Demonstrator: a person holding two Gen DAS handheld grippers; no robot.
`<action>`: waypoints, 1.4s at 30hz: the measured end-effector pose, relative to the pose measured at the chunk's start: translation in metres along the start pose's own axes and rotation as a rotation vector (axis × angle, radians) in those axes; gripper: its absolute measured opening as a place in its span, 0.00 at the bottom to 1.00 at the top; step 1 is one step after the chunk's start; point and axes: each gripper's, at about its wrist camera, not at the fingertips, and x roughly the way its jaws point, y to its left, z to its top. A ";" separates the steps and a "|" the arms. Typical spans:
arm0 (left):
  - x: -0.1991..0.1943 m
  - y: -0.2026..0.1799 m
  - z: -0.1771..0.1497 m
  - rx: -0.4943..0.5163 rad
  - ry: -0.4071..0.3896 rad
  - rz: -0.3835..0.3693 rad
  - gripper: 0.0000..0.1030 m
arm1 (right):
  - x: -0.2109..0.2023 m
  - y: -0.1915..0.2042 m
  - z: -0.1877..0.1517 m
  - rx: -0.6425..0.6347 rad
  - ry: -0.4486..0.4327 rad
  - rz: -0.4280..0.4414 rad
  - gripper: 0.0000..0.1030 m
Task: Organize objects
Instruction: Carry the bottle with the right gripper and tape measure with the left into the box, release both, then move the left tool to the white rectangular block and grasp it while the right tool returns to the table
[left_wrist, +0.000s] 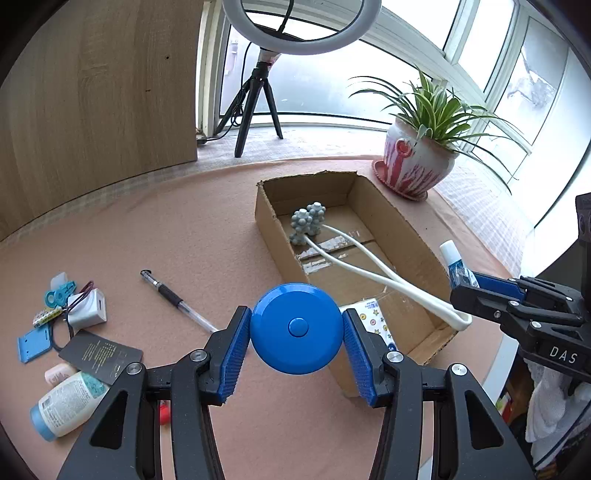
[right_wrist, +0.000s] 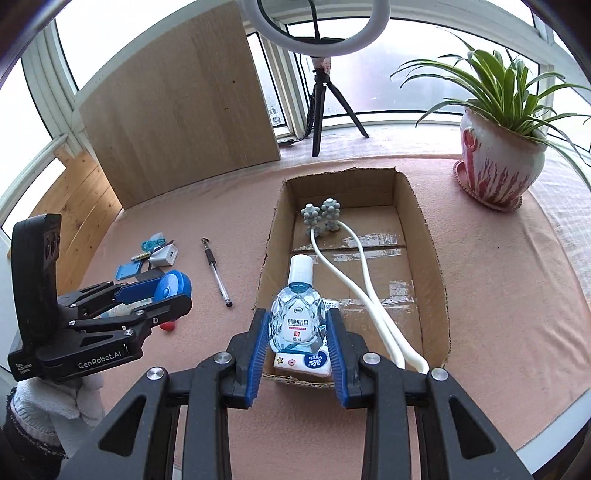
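Pink felt-like cloth covers the tabletop (right_wrist: 498, 295), and on it sits one open brown cardboard box (right_wrist: 430, 236) with one white two-pronged massager with grey knobbly balls (right_wrist: 325, 216) and one small tissue pack with stickers on it (right_wrist: 303, 363) inside. Left of the box: one clear ballpoint pen with a black grip (left_wrist: 173, 299), one white charger cube (left_wrist: 88, 308), one black card (left_wrist: 99, 356), one white lotion bottle with a blue cap (left_wrist: 66, 404), plus a heap of small blue bits I can't sort out. One potted spider plant (left_wrist: 421, 162) and one ring light on a black tripod (left_wrist: 258, 99) stand at the back.

Left hand-held gripper (left_wrist: 297, 330) sits about half spread, both blue pads pressed on a round blue disc with a centre button (left_wrist: 297, 328), held up over the cloth just left of the box. Right hand-held gripper (right_wrist: 297, 334) is closer together, clamped on a small clear eye-drop bottle with a white cap (right_wrist: 299, 317), over the box's near end.

A red thing (right_wrist: 169, 326) is mostly hidden behind the left hand-held gripper
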 end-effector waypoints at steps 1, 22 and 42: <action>0.005 -0.005 0.006 0.004 -0.002 -0.007 0.52 | 0.000 -0.006 0.002 0.005 -0.005 -0.006 0.27; 0.057 -0.025 0.041 -0.063 0.026 -0.035 0.71 | 0.027 -0.053 0.008 0.030 0.023 -0.015 0.57; -0.004 0.075 0.002 -0.182 0.013 0.075 0.71 | 0.025 -0.002 0.005 0.000 -0.024 0.016 0.59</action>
